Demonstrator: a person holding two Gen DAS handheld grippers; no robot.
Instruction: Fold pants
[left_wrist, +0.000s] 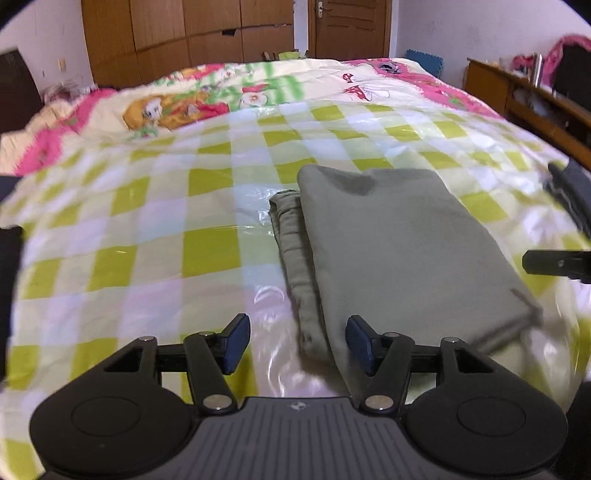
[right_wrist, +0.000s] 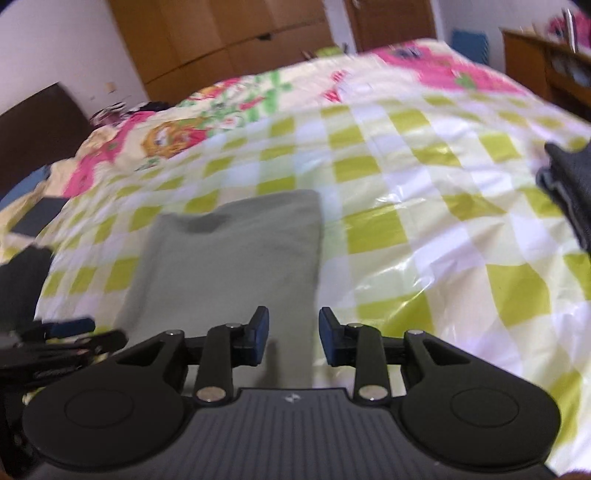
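Observation:
The grey-green pants (left_wrist: 402, 251) lie folded into a compact rectangle on the checked plastic sheet (left_wrist: 155, 236) on the bed. The waistband edge (left_wrist: 291, 258) sticks out along the left side. My left gripper (left_wrist: 297, 343) is open and empty, just above the near left corner of the pants. In the right wrist view the folded pants (right_wrist: 229, 266) lie ahead and left. My right gripper (right_wrist: 293, 338) is open and empty over their near right edge. The left gripper shows at the left edge of that view (right_wrist: 70, 332).
Dark folded clothing (left_wrist: 569, 188) lies at the right edge of the bed, also in the right wrist view (right_wrist: 569, 184). A cartoon quilt (left_wrist: 221, 96) covers the far bed. Wooden wardrobes (left_wrist: 184, 37), a door and a wooden desk (left_wrist: 517, 96) stand beyond.

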